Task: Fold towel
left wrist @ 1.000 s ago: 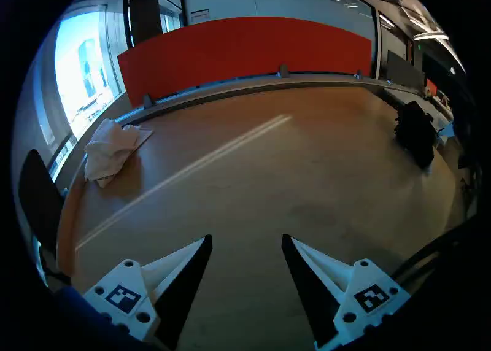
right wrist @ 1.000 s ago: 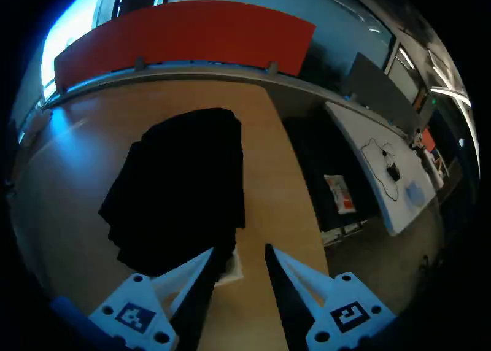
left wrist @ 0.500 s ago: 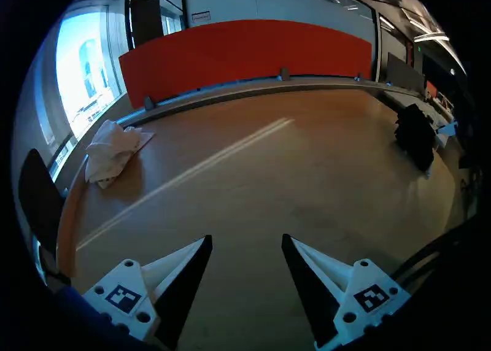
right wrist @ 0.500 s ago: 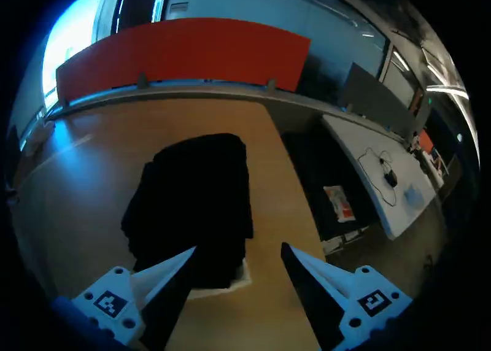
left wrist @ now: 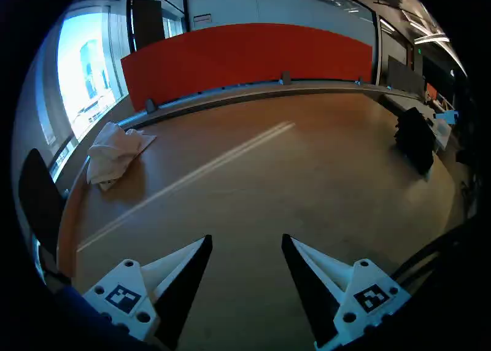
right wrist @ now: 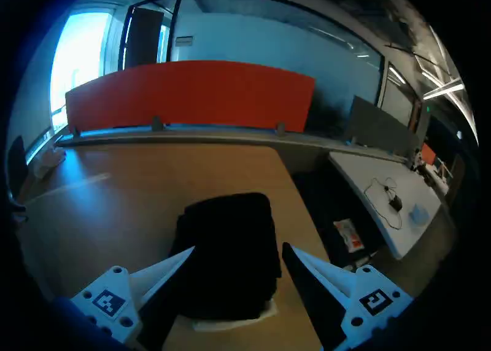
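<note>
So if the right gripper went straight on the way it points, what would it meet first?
Probably the black towel on the wooden table, lying just ahead of the open right gripper, though depth is unclear.

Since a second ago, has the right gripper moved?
Yes. The right gripper pulled back and tilted up: the red partition sits lower, the black towel smaller.

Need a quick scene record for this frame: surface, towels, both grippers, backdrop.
surface: wooden table
white towel: crumpled, at the table's far left edge in the left gripper view
black towel: folded, near the table's right edge
left gripper: open, over bare table, holding nothing
right gripper: open, black towel just ahead between its fingers, contact unclear
backdrop: red partition along the table's far side
</note>
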{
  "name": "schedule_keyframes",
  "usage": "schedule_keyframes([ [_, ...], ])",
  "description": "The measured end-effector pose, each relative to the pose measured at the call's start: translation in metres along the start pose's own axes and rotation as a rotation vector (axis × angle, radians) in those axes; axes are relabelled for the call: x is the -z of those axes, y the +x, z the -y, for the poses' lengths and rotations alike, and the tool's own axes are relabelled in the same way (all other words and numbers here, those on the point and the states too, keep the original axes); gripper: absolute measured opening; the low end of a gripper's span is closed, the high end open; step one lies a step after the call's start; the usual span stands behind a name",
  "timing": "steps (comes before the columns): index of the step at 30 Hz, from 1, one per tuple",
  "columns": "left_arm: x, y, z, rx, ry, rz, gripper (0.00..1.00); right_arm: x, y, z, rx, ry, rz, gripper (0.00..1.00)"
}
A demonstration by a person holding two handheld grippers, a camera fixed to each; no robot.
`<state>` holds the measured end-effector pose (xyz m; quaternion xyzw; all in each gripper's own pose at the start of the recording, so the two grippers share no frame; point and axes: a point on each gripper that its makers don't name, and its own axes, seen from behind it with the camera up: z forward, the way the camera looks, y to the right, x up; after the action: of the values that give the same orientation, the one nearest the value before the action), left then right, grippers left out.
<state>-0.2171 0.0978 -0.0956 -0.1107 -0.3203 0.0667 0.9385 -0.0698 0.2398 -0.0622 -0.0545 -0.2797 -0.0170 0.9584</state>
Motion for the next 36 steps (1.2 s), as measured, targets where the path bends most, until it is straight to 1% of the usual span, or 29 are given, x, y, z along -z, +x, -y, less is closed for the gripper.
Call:
schedule_keyframes([
  [5,0.002,0.004,0.001,0.012,0.001,-0.013,0.84,0.002,0.026,0.020,-0.015,0.020,-0.084,1.00],
  [11,0.004,0.010,0.005,0.015,0.009,-0.031,0.84,0.006,0.051,0.040,-0.045,0.041,-0.175,0.99],
  [17,0.007,0.017,0.010,0.028,0.019,-0.054,0.84,0.018,0.085,0.055,-0.094,0.050,-0.291,0.99],
  [20,0.008,0.021,0.012,0.034,0.025,-0.066,0.84,0.025,0.098,0.063,-0.113,0.059,-0.335,0.99],
  [29,0.010,0.031,0.016,0.040,0.034,-0.097,0.84,0.029,0.110,0.079,-0.120,0.083,-0.370,0.99],
  [32,0.011,0.038,0.019,0.047,0.042,-0.119,0.84,0.031,0.116,0.086,-0.116,0.091,-0.387,0.99],
  [36,0.014,0.055,0.027,0.066,0.060,-0.168,0.84,0.036,0.123,0.100,-0.112,0.106,-0.410,0.99],
])
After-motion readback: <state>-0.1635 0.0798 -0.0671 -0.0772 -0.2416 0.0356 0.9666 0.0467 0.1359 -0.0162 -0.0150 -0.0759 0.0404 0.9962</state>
